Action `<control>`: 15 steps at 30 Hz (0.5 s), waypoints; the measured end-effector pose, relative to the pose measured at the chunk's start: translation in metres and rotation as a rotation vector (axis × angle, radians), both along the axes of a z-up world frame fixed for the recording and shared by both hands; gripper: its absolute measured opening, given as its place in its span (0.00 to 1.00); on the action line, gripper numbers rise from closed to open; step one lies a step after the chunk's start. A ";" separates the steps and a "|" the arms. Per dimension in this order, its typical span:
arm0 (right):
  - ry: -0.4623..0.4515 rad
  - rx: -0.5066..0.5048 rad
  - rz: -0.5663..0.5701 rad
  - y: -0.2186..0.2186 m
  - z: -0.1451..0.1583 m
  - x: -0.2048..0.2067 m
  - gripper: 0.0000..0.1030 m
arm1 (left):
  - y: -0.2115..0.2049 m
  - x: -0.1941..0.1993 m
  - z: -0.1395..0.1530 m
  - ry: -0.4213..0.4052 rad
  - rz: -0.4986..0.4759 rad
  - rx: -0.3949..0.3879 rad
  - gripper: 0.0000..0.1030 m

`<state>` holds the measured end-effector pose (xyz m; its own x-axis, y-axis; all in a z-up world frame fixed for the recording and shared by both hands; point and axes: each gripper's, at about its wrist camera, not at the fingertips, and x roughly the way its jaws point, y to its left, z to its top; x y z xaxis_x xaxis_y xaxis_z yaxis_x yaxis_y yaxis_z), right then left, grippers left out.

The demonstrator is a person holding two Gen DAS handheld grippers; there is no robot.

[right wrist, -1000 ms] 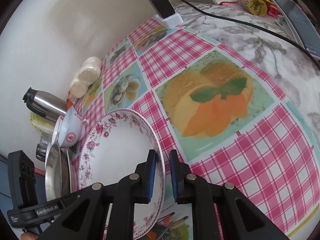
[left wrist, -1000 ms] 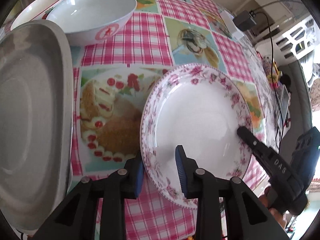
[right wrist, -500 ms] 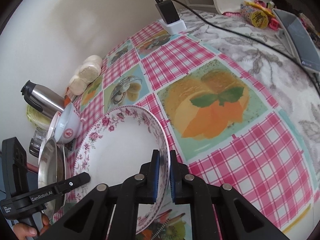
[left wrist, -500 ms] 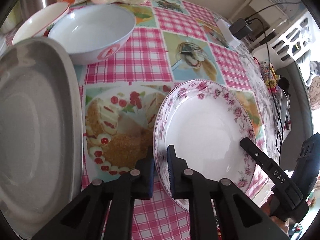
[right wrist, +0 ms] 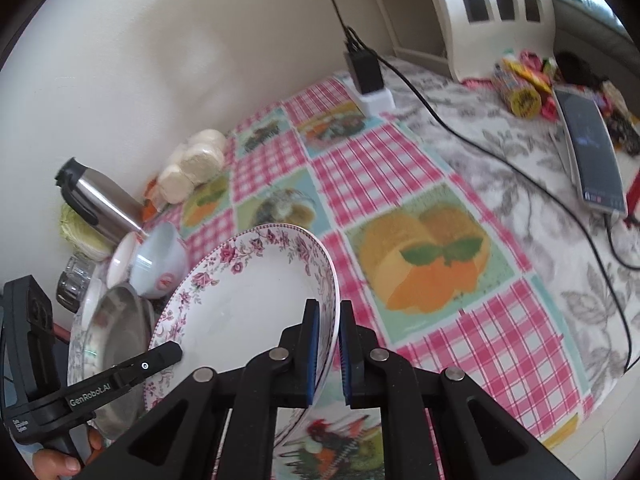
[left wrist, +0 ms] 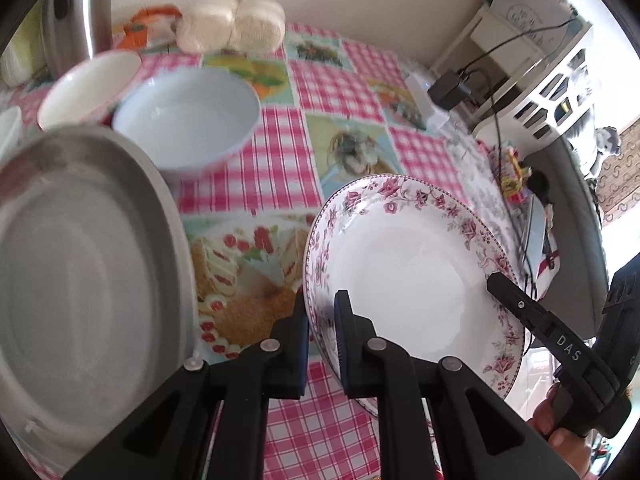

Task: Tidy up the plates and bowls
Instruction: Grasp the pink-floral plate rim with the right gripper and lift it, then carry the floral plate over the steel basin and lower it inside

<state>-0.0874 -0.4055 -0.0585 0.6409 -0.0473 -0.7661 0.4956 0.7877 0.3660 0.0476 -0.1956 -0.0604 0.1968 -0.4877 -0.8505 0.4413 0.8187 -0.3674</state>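
Near the worktop's front edge, both the left tool (left wrist: 322, 334) and right tool (right wrist: 329, 346) pinch the floral plate's (left wrist: 404, 276) opposite rims, so lift evenly toward the steel plate (left wrist: 80, 264).

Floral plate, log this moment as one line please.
floral plate | lifted, tilted | left hand-held gripper shut on rim | right hand-held gripper shut on opposite rim | steel plate beside

I have the left gripper (left wrist: 322, 332) nearly closed, its blue pads either side of the plate (left wrist: 408, 276) rim, and the right gripper (right wrist: 329, 344) clamped the same way on the opposite rim.
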 end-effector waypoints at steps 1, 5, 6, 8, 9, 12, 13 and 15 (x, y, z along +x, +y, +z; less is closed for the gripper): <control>-0.012 -0.006 0.005 0.003 0.007 0.002 0.10 | 0.003 0.001 0.005 -0.013 0.006 -0.008 0.12; -0.039 -0.032 0.020 0.016 0.030 0.012 0.10 | 0.020 0.006 0.022 -0.048 0.039 -0.047 0.12; -0.048 -0.037 0.026 0.020 0.036 0.015 0.10 | 0.025 0.007 0.027 -0.056 0.049 -0.057 0.12; -0.061 -0.045 0.040 0.027 0.045 0.022 0.10 | 0.036 0.012 0.036 -0.074 0.074 -0.083 0.12; -0.067 -0.049 0.047 0.031 0.049 0.025 0.10 | 0.044 0.014 0.042 -0.090 0.088 -0.095 0.12; -0.089 -0.055 0.073 0.046 0.062 0.038 0.10 | 0.062 0.020 0.055 -0.134 0.126 -0.103 0.12; -0.098 -0.058 0.085 0.053 0.067 0.043 0.10 | 0.065 0.025 0.057 -0.145 0.138 -0.102 0.12; -0.111 -0.058 0.103 0.063 0.072 0.050 0.10 | 0.077 0.029 0.062 -0.160 0.173 -0.105 0.12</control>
<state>-0.0370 -0.3422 0.0133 0.7255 -0.0188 -0.6879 0.3702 0.8534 0.3671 0.0767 -0.1187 0.0013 0.4130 -0.5194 -0.7481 0.3574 0.8480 -0.3914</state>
